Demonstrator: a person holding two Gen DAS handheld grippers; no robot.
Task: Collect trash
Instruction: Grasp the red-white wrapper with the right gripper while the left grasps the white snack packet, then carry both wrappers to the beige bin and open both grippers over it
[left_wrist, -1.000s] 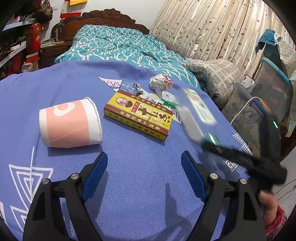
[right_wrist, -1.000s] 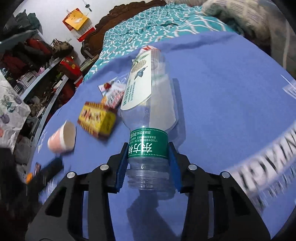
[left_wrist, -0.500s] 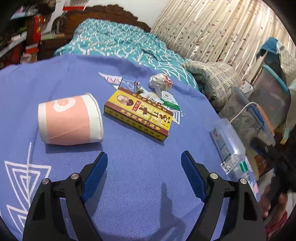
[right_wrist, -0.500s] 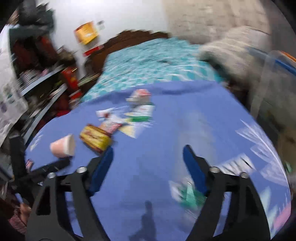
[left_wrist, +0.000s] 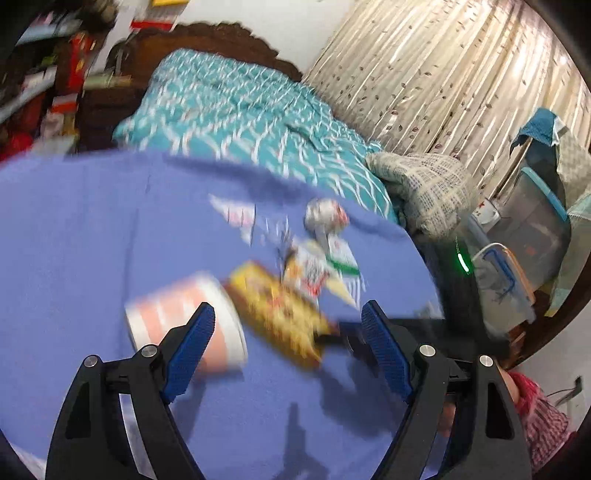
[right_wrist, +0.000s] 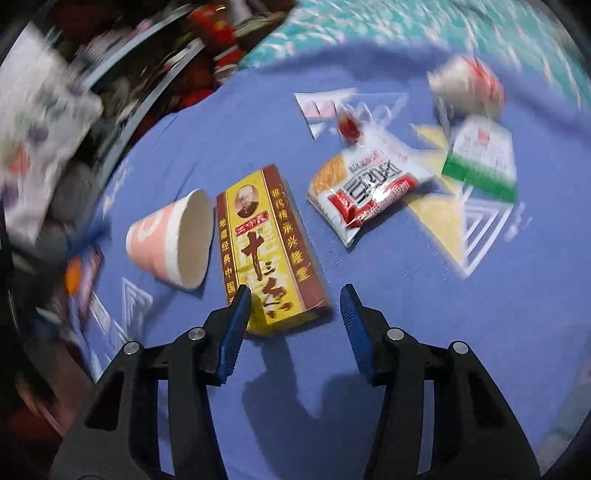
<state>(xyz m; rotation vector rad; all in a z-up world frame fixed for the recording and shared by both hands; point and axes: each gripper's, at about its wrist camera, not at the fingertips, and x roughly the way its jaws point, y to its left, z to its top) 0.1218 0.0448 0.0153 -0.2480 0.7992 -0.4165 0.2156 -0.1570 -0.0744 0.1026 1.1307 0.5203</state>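
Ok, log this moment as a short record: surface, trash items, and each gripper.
surface: blue cloth
paper cup: on its side, left of the box
yellow box: flat, near end between the right fingers
snack packet: flat, beyond the box
green-and-white packet: flat, far right
crumpled wrapper: farthest
left gripper: jaws opening, holds nothing
right gripper: jaws closing above the box end, no contact seen

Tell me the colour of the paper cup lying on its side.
Pink with white bands, the paper cup shows best in the right wrist view.
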